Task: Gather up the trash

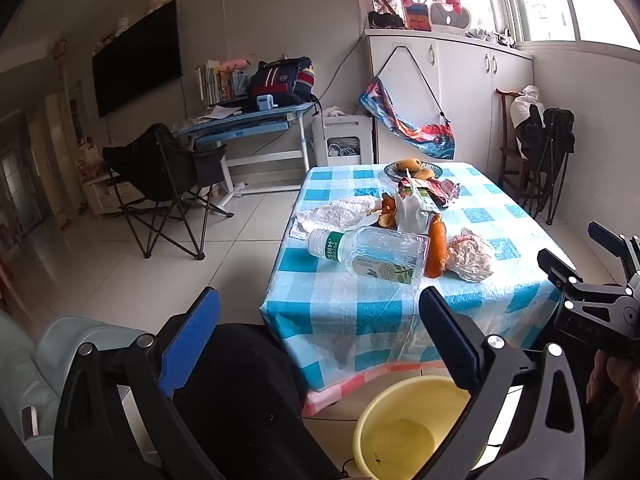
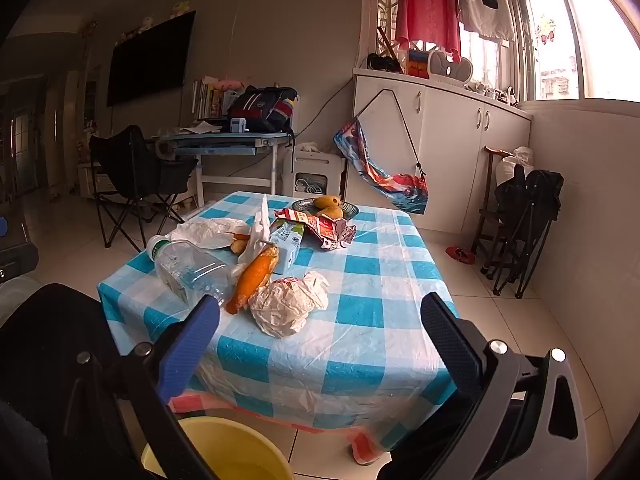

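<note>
Overall, left to right: a wall television (image 2: pixel 150 58), a folding chair (image 2: pixel 132 184), a cluttered desk (image 2: pixel 224 140), white cabinets (image 2: pixel 440 152). The table (image 2: pixel 360 320) — blue-checked cloth — carries the trash: a plastic bottle (image 2: pixel 188 268) on its side, orange peel (image 2: pixel 254 276), crumpled paper (image 2: pixel 286 306). A yellow bucket (image 2: pixel 224 452) stands below. The left gripper (image 1: pixel 320 332) and right gripper (image 2: pixel 320 336) both gape wide, empty.

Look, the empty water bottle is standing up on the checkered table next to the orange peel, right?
Not quite. The water bottle is lying on its side, not standing. Both views show it. It is on the checkered table, next to the orange peel.
</note>
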The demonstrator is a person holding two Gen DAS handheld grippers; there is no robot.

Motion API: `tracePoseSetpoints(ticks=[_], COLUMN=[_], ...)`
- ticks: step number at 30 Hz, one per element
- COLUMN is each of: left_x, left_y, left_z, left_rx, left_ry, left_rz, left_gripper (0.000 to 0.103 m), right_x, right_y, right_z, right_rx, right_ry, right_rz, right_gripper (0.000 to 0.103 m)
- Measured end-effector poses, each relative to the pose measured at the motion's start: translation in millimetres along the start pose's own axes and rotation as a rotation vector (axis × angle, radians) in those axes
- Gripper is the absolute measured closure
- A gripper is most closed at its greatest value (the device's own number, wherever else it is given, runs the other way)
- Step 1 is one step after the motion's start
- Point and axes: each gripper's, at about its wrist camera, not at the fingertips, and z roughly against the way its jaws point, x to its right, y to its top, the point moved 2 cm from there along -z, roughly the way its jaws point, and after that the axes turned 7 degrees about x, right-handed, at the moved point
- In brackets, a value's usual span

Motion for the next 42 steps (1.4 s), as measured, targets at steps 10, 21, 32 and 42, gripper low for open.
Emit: tracePoseSetpoints(ticks=[10,21,32,42], left_x=[2,2,-17,-32], left_y=[-2,-7,-10,-16], left_z=[0,-2,-7,-22], left_rx=[-0.016,-0.014,0.004,-0.071], left_ry=[-0.023,-0.054,-0.050,-0.061], left_rz=[0.025,0.033,0.115,0.166], left_gripper=[0.007,0.007,0.007,0.007], right_x=[-2,0,-5,-11], right_y=[1,0,5,0], right_z=[0,1,10,1], right_rx=[0.001,0.012,0.064,0.028], right_ry=[-0.008,0.002,0.000,-0.007], right_rz=[0.018,0.003,0.006,0.024], right_gripper=[0.006,0.006,0.006,0.006])
